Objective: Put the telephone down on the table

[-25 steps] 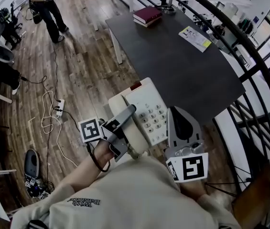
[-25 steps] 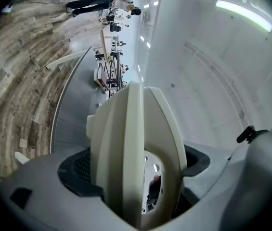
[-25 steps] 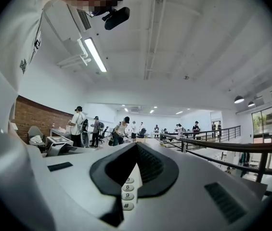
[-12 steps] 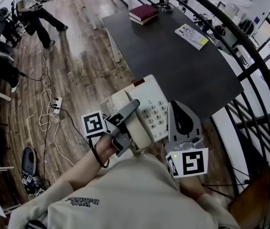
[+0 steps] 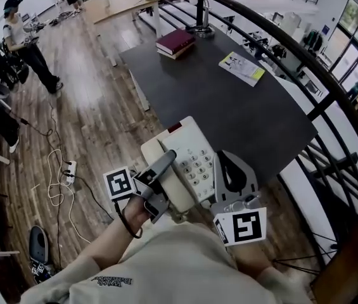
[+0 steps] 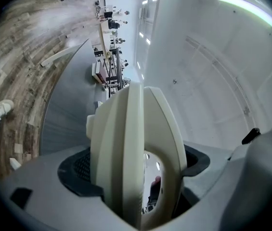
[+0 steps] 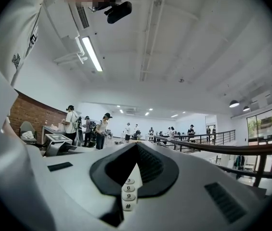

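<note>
While left claw [image 5: 163,170] clamps telephone [image 5: 190,152], books [image 5: 175,42] occupy table [image 5: 242,116].

- Grey plastic left gripper [image 5: 168,164]: smooth moulded shell with long tapering jaws. Black, finely textured pads [image 6: 80,170] sit in dark recesses.
- Grey plastic right gripper [image 5: 225,168]: broad shell with a teardrop-shaped dark recess lined by black ribbed pads [image 7: 150,163]. A small black rectangular inset [image 7: 58,166] marks the shell.
- White left marker cube [image 5: 120,183]: black square marker on the upper face.
- White right marker cube [image 5: 241,227]: black square marker, larger in view.
- Thin black cord [image 5: 125,217]: looped at the left wrist.
- Cream fabric top [image 5: 166,265]: one line of dark printed lettering [image 5: 112,279].
</note>
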Tool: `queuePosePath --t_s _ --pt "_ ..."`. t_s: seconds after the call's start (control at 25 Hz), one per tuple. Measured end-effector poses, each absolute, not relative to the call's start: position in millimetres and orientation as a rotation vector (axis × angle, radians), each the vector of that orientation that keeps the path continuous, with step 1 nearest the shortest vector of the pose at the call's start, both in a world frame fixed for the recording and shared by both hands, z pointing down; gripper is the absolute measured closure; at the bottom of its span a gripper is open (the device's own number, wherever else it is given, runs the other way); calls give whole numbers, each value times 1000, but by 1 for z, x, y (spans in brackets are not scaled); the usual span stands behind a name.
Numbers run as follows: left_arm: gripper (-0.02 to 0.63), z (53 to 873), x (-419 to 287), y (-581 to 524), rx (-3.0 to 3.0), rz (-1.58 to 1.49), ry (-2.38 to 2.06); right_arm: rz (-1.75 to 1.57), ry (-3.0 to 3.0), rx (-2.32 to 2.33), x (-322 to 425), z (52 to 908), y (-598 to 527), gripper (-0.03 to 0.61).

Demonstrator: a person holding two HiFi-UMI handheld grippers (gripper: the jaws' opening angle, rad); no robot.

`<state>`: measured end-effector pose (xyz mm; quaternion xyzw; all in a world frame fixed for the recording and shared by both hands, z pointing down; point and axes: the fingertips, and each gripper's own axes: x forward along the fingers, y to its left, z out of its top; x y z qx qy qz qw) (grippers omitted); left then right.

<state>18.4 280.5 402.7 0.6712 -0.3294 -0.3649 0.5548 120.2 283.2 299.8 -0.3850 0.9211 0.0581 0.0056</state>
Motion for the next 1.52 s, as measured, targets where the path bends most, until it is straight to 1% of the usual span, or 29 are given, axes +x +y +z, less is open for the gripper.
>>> queuePosePath --t_s 0.44,1.08,1.36,1.52 --pt "147 427 -31 164 1580 -776 -690 160 2805 -1336 70 314 170 578" --pt "147 425 -122 -59 1574 -710 -570 92 2803 -1529 -22 313 -39 578" --pt "147 414 -141 -153 1586 -648 -514 61 2771 -1637 -38 304 -125 578" --pt "147 412 -147 -180 1592 -629 -491 55 2751 -1693 -41 303 -146 578"
